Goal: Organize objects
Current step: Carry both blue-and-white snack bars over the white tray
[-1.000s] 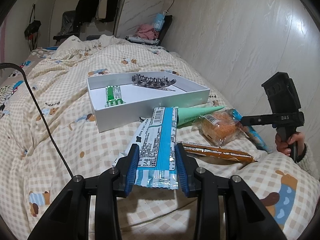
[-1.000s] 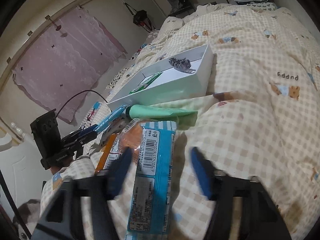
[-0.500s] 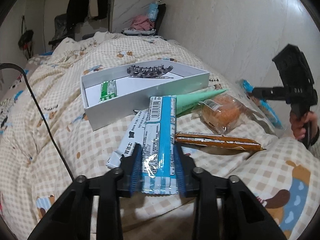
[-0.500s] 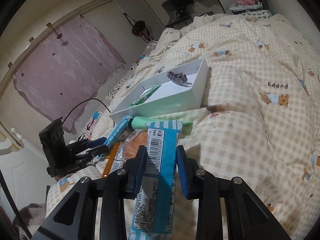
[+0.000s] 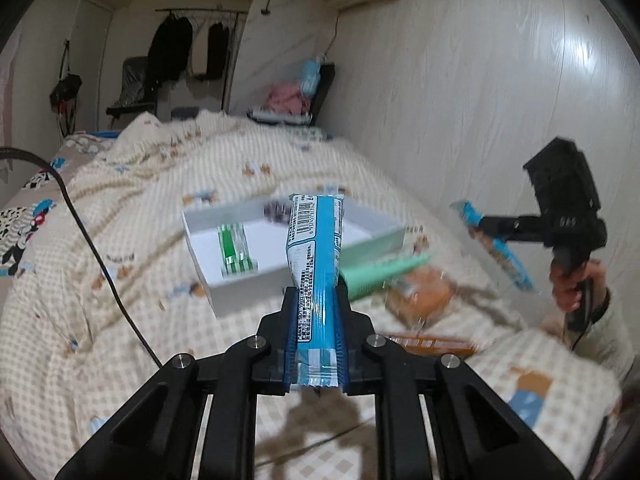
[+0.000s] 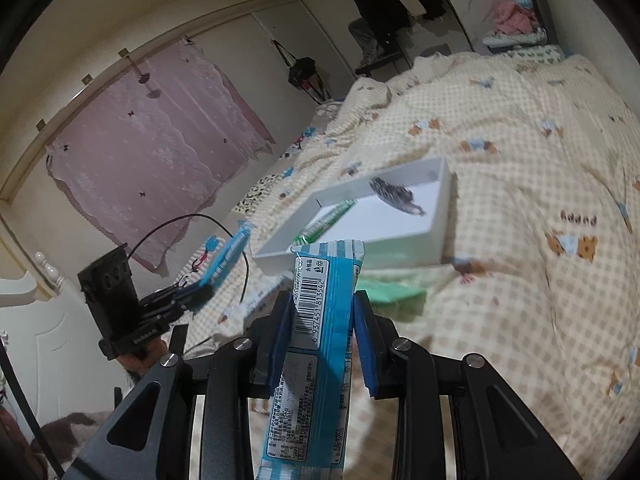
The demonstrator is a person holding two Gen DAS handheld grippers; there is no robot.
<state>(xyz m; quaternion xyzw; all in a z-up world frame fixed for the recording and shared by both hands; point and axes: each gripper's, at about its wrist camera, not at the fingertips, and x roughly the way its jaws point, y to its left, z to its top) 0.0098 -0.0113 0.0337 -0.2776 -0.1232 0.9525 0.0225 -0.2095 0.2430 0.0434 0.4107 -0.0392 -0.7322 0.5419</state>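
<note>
My left gripper (image 5: 315,320) is shut on a blue snack packet (image 5: 316,264) and holds it raised above the bed, in front of the white box (image 5: 244,284). My right gripper (image 6: 322,332) is shut on a second blue snack packet (image 6: 316,340), also lifted, short of the same box (image 6: 400,240). In the box lie a green packet (image 5: 232,250) and a dark hair claw (image 6: 394,196). On the quilt by the box lie a green tube (image 5: 380,276), an orange bun pack (image 5: 424,300) and an orange bar (image 5: 432,345).
The checked quilt (image 5: 120,320) covers the bed. A black cable (image 5: 100,264) runs over its left side. The wall (image 5: 480,80) runs close along the right. Each view shows the other gripper (image 5: 568,216) (image 6: 120,304) with its packet.
Both grippers have lifted their blue packets off the quilt. The right one closed on its packet a second ago. The left packet now stands edge-on between the fingers.
</note>
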